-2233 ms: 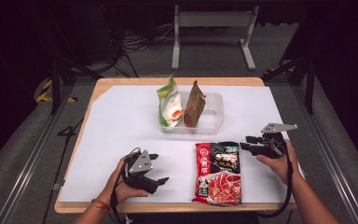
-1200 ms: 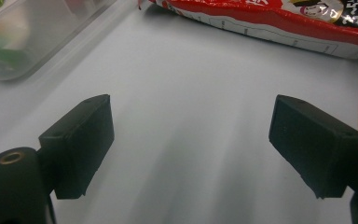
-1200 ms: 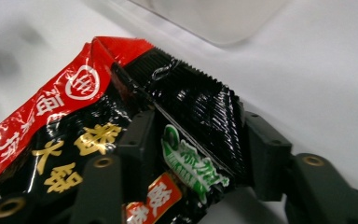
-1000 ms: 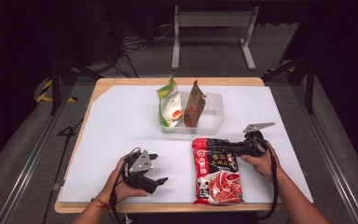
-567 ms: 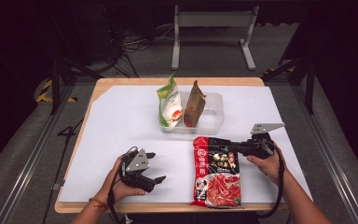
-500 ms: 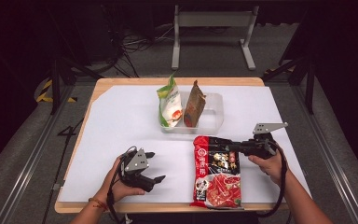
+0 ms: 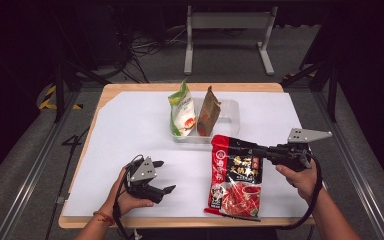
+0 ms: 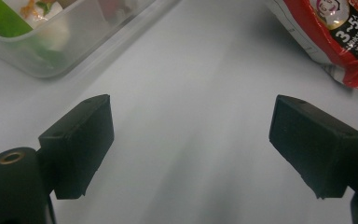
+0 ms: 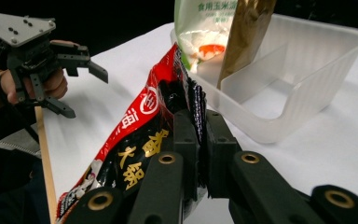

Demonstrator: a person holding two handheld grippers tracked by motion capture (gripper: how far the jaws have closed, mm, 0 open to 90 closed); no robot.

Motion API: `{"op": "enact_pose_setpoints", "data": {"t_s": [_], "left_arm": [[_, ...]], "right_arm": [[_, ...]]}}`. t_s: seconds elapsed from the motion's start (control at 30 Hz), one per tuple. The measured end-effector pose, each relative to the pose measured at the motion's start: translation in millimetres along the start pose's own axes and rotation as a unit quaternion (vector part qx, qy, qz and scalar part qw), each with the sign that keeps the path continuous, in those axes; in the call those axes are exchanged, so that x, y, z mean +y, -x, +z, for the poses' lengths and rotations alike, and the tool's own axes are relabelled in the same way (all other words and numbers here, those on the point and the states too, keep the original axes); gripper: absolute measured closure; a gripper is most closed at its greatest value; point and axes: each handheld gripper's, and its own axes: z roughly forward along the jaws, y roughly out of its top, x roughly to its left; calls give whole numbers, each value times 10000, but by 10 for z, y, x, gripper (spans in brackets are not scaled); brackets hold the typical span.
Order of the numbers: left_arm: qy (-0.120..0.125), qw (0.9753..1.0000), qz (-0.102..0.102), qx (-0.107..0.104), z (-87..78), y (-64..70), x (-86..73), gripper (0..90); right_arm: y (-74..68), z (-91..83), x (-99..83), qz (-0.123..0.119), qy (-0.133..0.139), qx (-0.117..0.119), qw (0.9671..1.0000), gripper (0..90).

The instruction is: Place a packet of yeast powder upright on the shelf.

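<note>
So, right gripper (image 7: 260,150) is clamped on the red pouch's (image 7: 235,177) far edge, near the clear bin (image 7: 230,111); left gripper (image 7: 166,189) wide open, empty. Thin pinch, heavy pouch — could slip out

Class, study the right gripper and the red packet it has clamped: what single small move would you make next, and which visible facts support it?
Probably lift the red packet higher and carry it toward the clear tray. The right gripper is shut on its upper edge, while its lower end seems still on the table. The tray's right-hand compartment looks free beside the brown packet.
</note>
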Motion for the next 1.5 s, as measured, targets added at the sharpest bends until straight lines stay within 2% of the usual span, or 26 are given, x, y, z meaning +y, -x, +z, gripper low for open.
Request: {"op": "enact_pose_setpoints", "data": {"t_s": [0.33,0.67,0.77,0.93,1.03,1.17,1.3,1.5], "left_arm": [[97,9999,-71,84,-60,-37,-5,146],[117,9998,-91,125,-78,-52,-6,146],[151,9998,-95,118,-92,-55,-4,146],[204,9996,-101,151,-117,-59,-2,146],[225,9995,-125,165,-123,-71,-7,146],[228,9996,-146,125,-107,-99,-12,146],[245,9995,-150,95,-104,-115,-16,146],[235,9996,-135,126,-125,-92,-22,146]], "right_arm": [[-121,-185,99,-240,299,-169,9991,858],[-290,-289,209,-449,398,-210,9980,861],[-351,-309,248,-557,399,-306,9972,863],[-380,-327,279,-660,427,-464,9958,865],[-399,-340,304,-673,466,-463,9956,867],[-425,-352,370,-802,482,-584,9939,868],[-413,-342,421,-835,529,-698,9927,869],[-430,-319,488,-923,550,-870,9904,870]]}}
